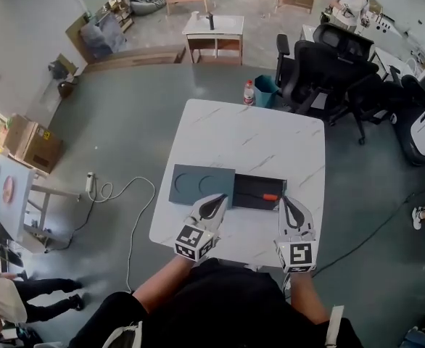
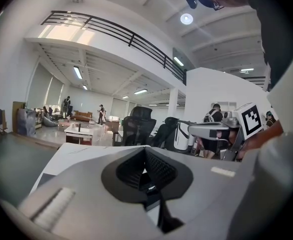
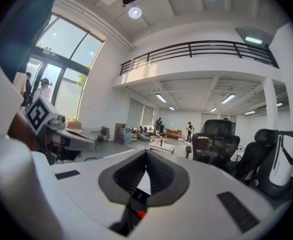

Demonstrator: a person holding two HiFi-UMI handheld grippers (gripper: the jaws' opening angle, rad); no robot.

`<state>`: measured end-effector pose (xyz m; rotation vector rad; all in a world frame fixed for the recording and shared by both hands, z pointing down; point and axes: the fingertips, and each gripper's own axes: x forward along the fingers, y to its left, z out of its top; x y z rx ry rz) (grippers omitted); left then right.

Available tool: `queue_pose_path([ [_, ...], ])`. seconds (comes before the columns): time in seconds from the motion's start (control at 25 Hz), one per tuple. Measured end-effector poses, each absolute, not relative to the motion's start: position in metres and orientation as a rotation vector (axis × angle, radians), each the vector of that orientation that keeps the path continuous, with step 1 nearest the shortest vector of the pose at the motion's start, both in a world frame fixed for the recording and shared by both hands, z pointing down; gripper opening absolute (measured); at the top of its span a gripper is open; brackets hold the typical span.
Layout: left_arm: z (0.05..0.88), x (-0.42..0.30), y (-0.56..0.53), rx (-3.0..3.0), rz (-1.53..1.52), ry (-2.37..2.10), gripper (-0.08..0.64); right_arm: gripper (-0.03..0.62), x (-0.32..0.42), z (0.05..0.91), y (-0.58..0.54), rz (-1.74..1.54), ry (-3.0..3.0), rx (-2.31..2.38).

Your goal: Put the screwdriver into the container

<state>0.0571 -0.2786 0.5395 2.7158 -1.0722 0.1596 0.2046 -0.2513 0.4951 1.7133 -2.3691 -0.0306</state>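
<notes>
Screwdriver (image 1: 260,196) lies flat inside the shallow black container (image 1: 245,183), just below the middle of the head view, its orange part pointing toward the right of the frame. The container sits on the white marbled counter (image 1: 256,140). Touching its left side is a dark grey panel (image 1: 201,185) with two round recesses.

The left gripper (image 1: 220,200) is at the container's lower left corner. In the left gripper view (image 2: 145,152) its jaws are pressed together with nothing between them.

The right gripper (image 1: 286,203) is at the container's right end, its tip just beside the orange part. In the right gripper view (image 3: 146,154) its jaws are also pressed together and hold nothing. The orange part shows below them, low in that frame.

Beyond the counter's far edge, a bottle (image 1: 249,93) stands on the floor.
</notes>
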Motion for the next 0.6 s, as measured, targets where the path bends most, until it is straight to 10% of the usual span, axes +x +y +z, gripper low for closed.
queue_pose_path([
  [0.6, 0.498, 0.057, -0.282, 2.800, 0.077, -1.126, 0.009, 0.008, 0.215, 0.456, -0.248, -0.045, -2.417, 1.882],
])
